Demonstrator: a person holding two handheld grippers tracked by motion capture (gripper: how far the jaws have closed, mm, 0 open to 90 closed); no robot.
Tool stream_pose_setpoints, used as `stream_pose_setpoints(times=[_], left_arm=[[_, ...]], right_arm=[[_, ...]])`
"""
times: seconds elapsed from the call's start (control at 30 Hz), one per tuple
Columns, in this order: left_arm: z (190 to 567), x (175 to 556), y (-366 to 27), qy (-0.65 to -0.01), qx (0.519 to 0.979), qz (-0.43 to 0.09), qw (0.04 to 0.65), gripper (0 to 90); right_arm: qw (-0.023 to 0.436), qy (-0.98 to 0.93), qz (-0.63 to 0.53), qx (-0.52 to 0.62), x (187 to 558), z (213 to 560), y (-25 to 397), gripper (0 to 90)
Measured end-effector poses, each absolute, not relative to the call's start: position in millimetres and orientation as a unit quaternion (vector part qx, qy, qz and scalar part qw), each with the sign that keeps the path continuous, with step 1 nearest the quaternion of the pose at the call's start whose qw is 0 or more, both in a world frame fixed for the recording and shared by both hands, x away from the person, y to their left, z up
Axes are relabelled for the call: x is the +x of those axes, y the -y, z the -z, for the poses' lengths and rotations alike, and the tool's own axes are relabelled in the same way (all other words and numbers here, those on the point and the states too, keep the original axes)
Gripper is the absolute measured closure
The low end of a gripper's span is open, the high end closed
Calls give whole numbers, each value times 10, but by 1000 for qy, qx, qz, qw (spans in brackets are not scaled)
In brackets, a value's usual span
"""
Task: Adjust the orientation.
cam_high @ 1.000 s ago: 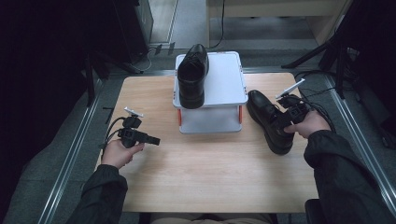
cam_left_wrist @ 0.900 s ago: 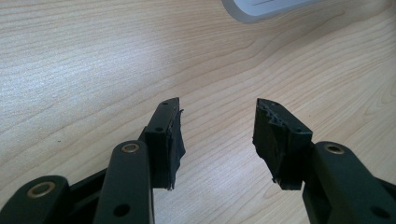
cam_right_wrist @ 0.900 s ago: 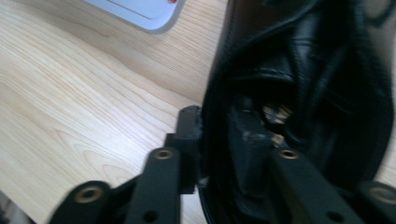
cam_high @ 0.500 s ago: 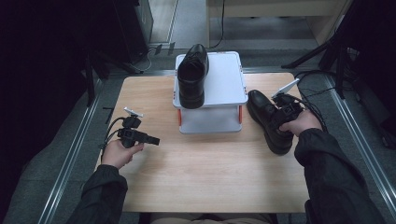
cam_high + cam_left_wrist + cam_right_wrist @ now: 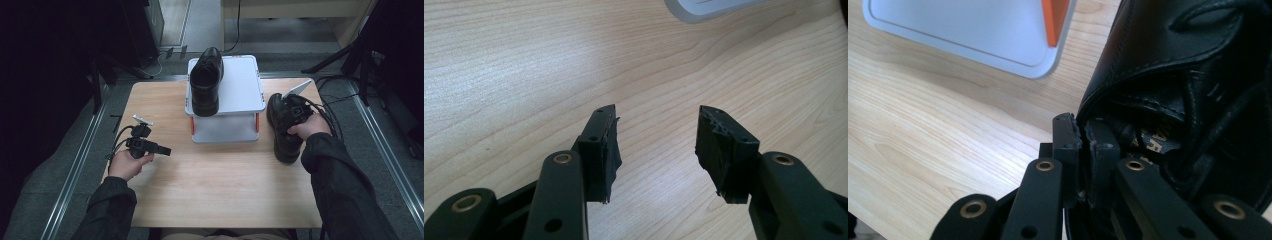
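Right tongs (image 5: 1084,131): your right hand (image 5: 310,125) has them pinched on the collar edge of the black leather shoe (image 5: 284,127); in the right gripper view one jaw sits outside the rim, the other inside the opening, with the leather clamped between them.
Held shoe: it sits on the wooden surface (image 5: 225,180) at your right, just beside the white stand (image 5: 227,107), sole down as far as the high view tells; toe toward you, heel and opening away. Whether it is lifted off the wood you cannot tell.
Shoe in the right gripper view: the black leather shoe (image 5: 1193,75) takes up the right side; the laces and a printed insole show inside the opening.
Second shoe (image 5: 205,82): black, lying on the left part of the stand's top shelf, toe toward you and overhanging the front rim slightly.
Stand: white, two-tiered, with orange posts (image 5: 257,122) between the tiers, at the far middle of the surface; its corner (image 5: 973,35) shows near the held shoe in the right gripper view.
Left tongs (image 5: 656,137): spread apart, nothing between them, bare wood beneath.
Left hand (image 5: 127,162): it holds the left tongs (image 5: 165,150) at the left of the surface, pointing toward the middle, well apart from the stand and both shoes.
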State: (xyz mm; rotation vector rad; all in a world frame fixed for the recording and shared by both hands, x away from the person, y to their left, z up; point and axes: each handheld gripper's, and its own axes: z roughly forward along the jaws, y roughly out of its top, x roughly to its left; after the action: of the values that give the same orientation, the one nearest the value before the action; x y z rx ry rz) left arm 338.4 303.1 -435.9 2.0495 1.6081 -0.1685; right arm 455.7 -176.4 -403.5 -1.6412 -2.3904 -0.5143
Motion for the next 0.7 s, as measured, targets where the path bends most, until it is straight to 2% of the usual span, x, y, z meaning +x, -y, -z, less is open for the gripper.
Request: stream_pose_setpoints(times=[0.17,0.47,0.7], left_arm=[[4357,3379,-3030,-593,757,63,266,513],[4367,3384,-3020,-596,756,65,264,508],[4374,3377,-3015,-596,756,64,264,507]], right_arm=[[108,807,181,-552,4558,4097,1745,845],[109,810,196,-542,4556,4020,1842,720],[107,807,203,-544,4532,3845,2053,714]])
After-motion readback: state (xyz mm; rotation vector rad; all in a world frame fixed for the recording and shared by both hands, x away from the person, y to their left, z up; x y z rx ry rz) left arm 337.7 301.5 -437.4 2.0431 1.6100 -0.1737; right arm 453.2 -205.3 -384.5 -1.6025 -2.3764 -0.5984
